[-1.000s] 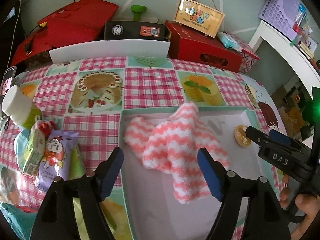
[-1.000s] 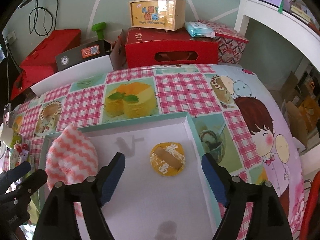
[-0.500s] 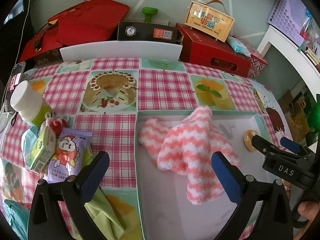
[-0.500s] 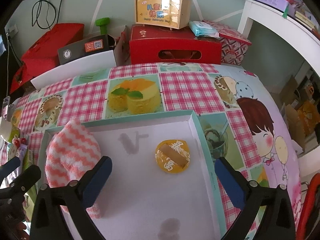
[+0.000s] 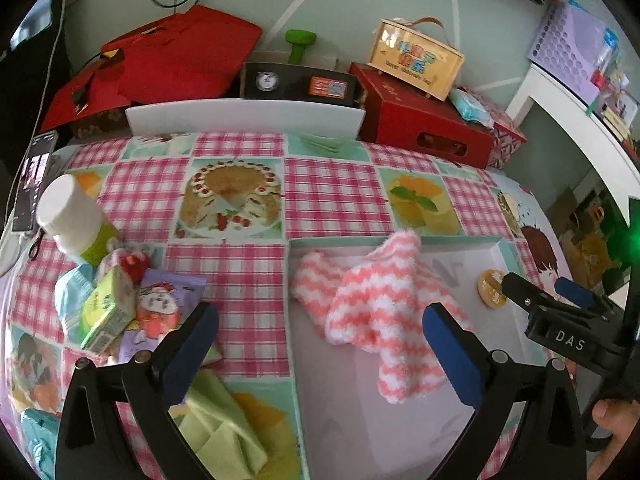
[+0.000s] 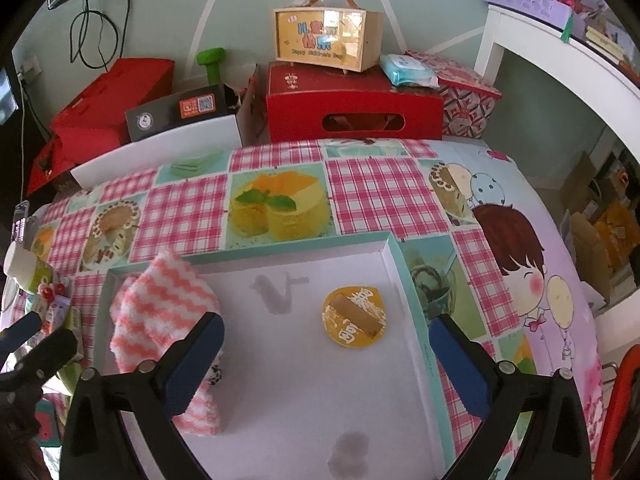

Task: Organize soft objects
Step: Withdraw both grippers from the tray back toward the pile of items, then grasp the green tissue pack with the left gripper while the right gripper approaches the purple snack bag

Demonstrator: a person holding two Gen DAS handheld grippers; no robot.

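Tongs first, nearest both lenses. Left tongs (image 5: 320, 344) spread wide, nothing between the blue pads; they hang above the near left edge of the tray, one finger (image 5: 188, 344) over the checked cloth, the other over the tray floor. Right tongs (image 6: 326, 354) also spread wide and empty, hanging over the middle of the tray.

Under the left finger, on the surface (image 5: 248, 320), lies a folded green cloth (image 5: 220, 432), outside the tray. Just beyond it, a heap of small packets: purple snack pouch (image 5: 160, 308), green carton (image 5: 108, 312), a white-capped bottle (image 5: 72, 220) tilted at the far end of the heap.

White tray (image 6: 416, 304) with a teal rim sits on the pink-checked tablecloth. Pink-and-white zigzag fluffy towel (image 5: 380, 304) lies crumpled in the tray's left part; its far corner is draped over the far rim. In the right wrist view the same towel (image 6: 160, 312) reaches down behind the tongs' left finger. Well apart from it, toward the tray's right side, a round yellow tag (image 6: 354, 318) with writing lies flat on the tray floor.

Beyond the surface's far edge: white board, black box with a dial (image 5: 296, 84), red boxes (image 6: 352, 104), green dumbbell, and a wooden case with a handle (image 6: 328, 32) on top of a red box.
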